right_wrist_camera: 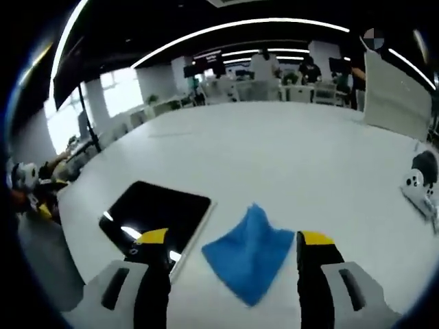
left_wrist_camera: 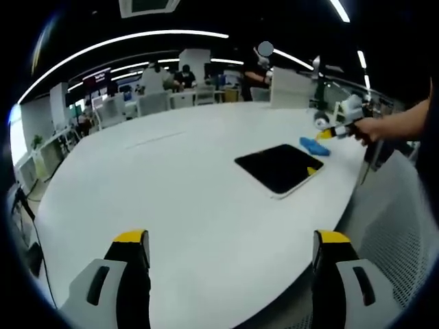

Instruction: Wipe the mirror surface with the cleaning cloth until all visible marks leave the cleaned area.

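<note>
1. The right tongs [right_wrist_camera: 232, 250] hung open over the blue cleaning cloth [right_wrist_camera: 248, 252], jaws spread to either side of it and nothing gripped; by the look of it the pick-up had not yet been made, so the wiping step had not begun.
2. The cloth lay rumpled on the white worktop [right_wrist_camera: 288, 157], just beside the mirror [right_wrist_camera: 156, 212], a dark flat slab with a pale edge reflecting ceiling lights.
3. The next move seemingly called for lowering the right tongs onto the cloth, pinching a raised fold, then carrying it across onto the mirror (marks on the glass were too faint to make out).
4. The left tongs [left_wrist_camera: 232, 250] were held open and empty, well apart from the mirror [left_wrist_camera: 280, 167], pointing across the bare worktop [left_wrist_camera: 171, 185] toward it.
5. Beyond the mirror, a hand [left_wrist_camera: 374, 129] held the right tongs [left_wrist_camera: 328, 133] low over the cloth [left_wrist_camera: 315, 146], forearm stretched in from the worktop's edge.
</note>
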A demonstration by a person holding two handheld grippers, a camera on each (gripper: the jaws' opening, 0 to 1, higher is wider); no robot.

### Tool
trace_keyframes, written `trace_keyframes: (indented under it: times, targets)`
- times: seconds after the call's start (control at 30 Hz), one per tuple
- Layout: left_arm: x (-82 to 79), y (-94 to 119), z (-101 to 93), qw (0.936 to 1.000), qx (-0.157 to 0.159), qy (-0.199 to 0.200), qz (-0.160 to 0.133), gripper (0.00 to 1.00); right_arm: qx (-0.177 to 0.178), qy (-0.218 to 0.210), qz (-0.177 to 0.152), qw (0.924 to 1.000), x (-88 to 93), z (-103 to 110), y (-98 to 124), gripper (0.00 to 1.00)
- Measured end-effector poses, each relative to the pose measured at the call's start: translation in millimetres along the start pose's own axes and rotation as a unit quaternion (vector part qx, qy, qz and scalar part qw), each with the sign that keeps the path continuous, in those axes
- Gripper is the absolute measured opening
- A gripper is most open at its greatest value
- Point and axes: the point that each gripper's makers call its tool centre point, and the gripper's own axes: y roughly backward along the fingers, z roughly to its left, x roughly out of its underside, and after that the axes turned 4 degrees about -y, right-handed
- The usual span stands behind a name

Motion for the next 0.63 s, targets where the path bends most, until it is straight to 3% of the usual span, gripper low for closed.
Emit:
trace_keyframes:
  times: [0.07, 0.2, 0.27, 0.47, 0.63]
  targets:
    - [-0.4, 0.3, 0.5, 1.0, -0.001, 0.0, -0.001, 0.99, -0.011, 0.016, -0.027, 0.9995, -4.0, 5.2, 10.1, 0.9]
    - [-2.1, 1.0, 0.2, 1.0, -0.001, 0.007, -0.005, 0.99, -0.023, 0.019, -0.023, 0.9993, 10.1, 8.4, 29.6, 0.99]
    - [-3.8, 1.3, 0.0, 0.9999, 0.001, 0.009, -0.011, 0.99, -0.022, 0.03, -0.023, 0.9991, 17.2, 2.3, 38.2, 0.99]
    - [-5.2, 1.6, 0.1, 0.9998, 0.0, 0.012, -0.013, 0.99, -0.021, 0.004, -0.018, 0.9996, 26.2, -8.7, 57.2, 1.0]
    - [-4.7, 1.3, -0.4, 0.9999, 0.0, 0.009, -0.012, 0.99, -0.015, 0.003, -0.007, 0.9999, 36.0, -9.9, 60.8, 1.0]
